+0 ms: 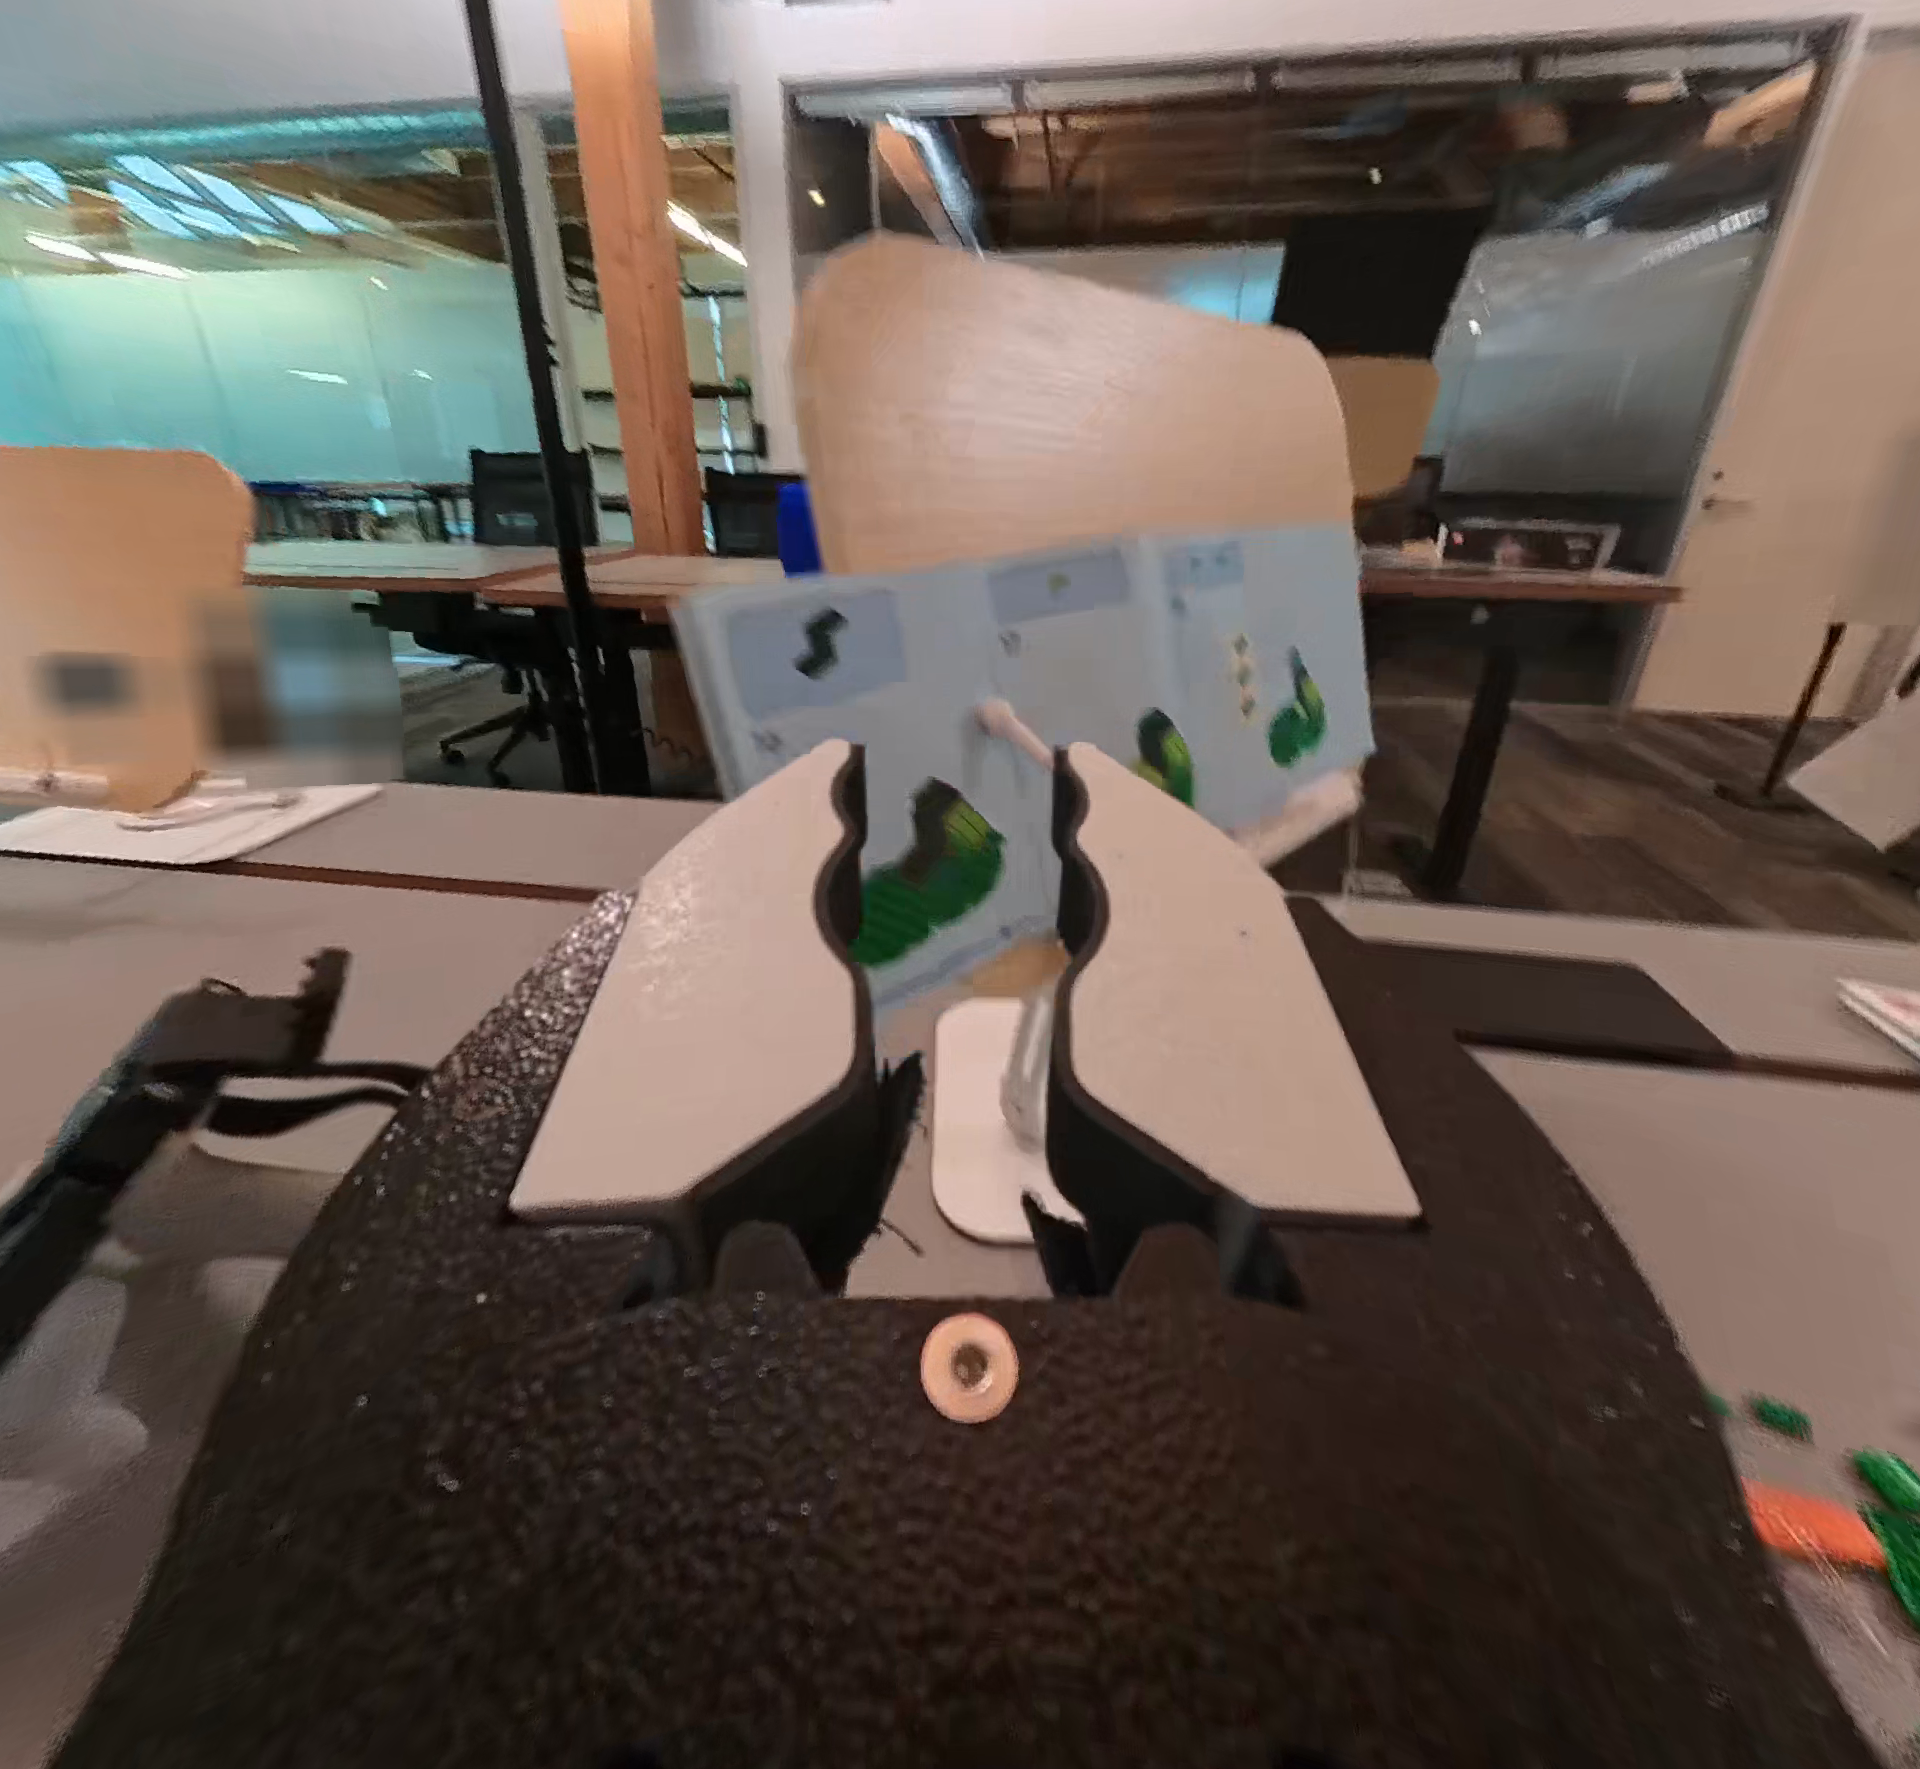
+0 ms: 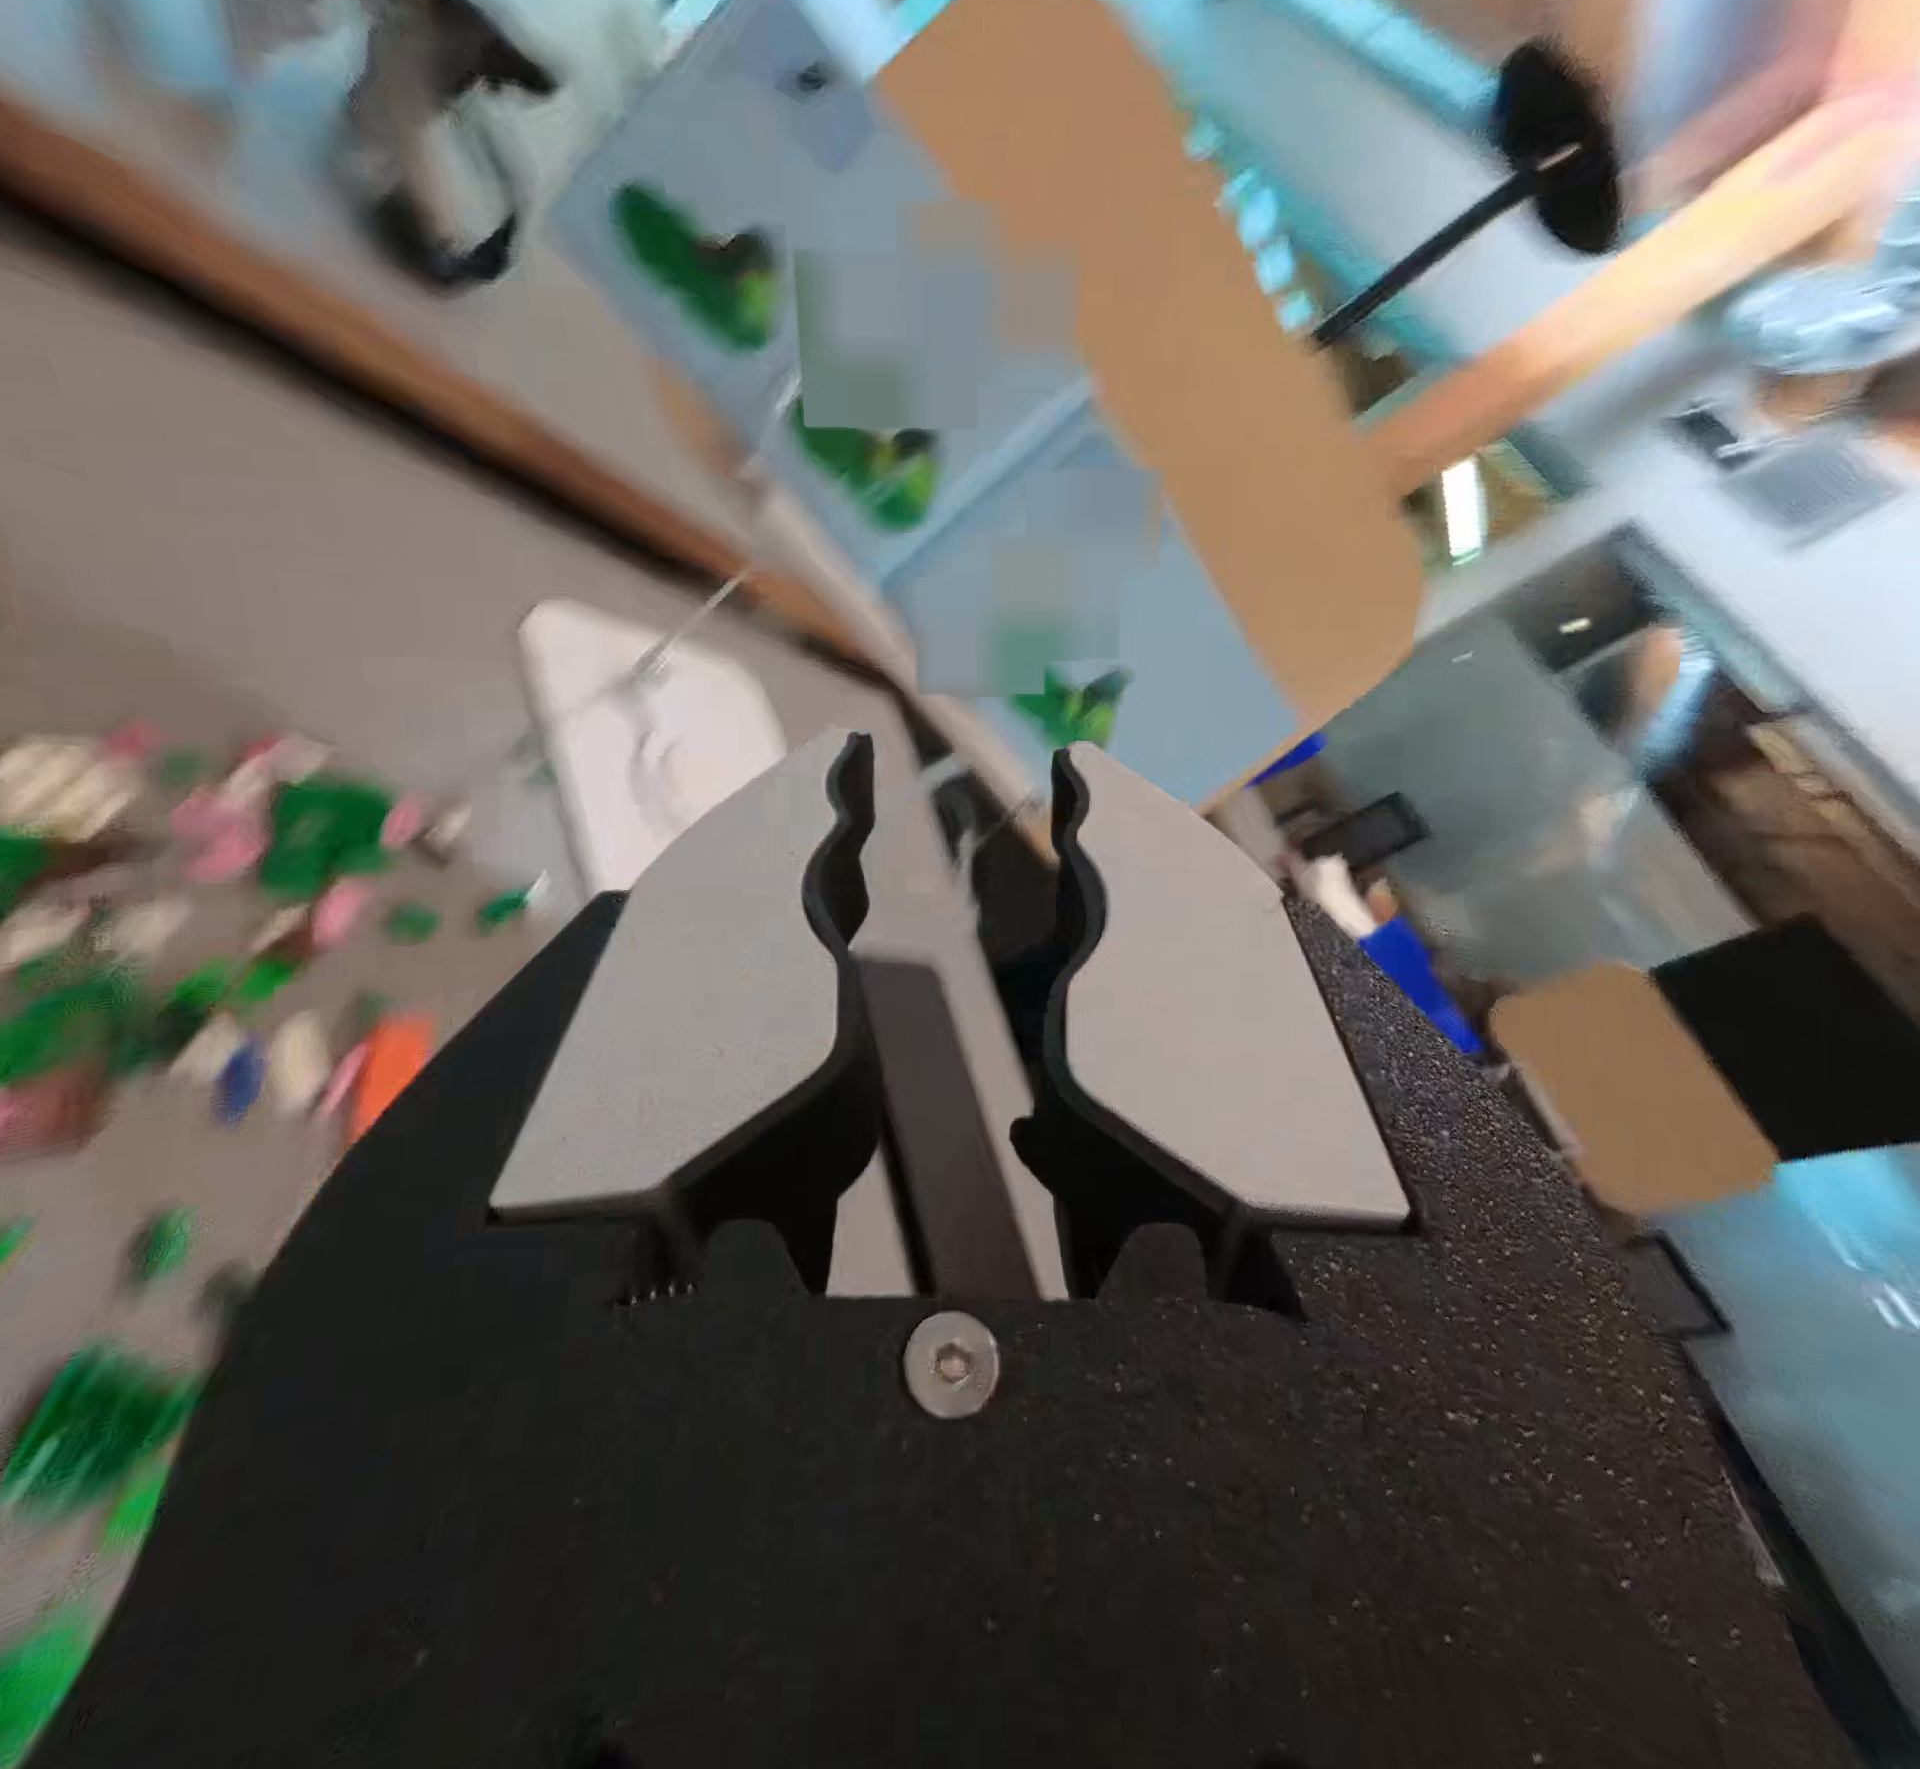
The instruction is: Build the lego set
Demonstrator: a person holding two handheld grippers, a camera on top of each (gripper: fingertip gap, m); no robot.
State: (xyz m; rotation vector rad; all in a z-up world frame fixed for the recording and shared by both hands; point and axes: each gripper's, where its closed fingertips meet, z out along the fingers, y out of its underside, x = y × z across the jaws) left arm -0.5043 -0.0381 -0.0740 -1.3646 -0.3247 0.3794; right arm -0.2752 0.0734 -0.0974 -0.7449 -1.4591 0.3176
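Note:
My left gripper (image 1: 957, 763) is open and empty, held above the grey table (image 1: 416, 836) and aimed at the light-blue instruction booklet (image 1: 1039, 680) propped on a white stand (image 1: 987, 1127). A few green and orange lego pieces (image 1: 1860, 1511) lie at the lower right of that view. My right gripper (image 2: 957, 763) is open and empty, tilted hard, well above the table. Loose green, pink and orange lego pieces (image 2: 229, 940) lie scattered at its left, blurred. The booklet (image 2: 727, 265) and the white stand base (image 2: 644, 743) show ahead of it.
A wooden board (image 1: 1070, 410) backs the booklet. A black pole with a round top (image 1: 520, 317) stands at the left. A black strap or clamp (image 1: 208, 1044) lies on the table at left. A black mat (image 1: 1538, 992) lies at right. Office desks and chairs are behind. My hands' fingertips stand some 25 cm from each other.

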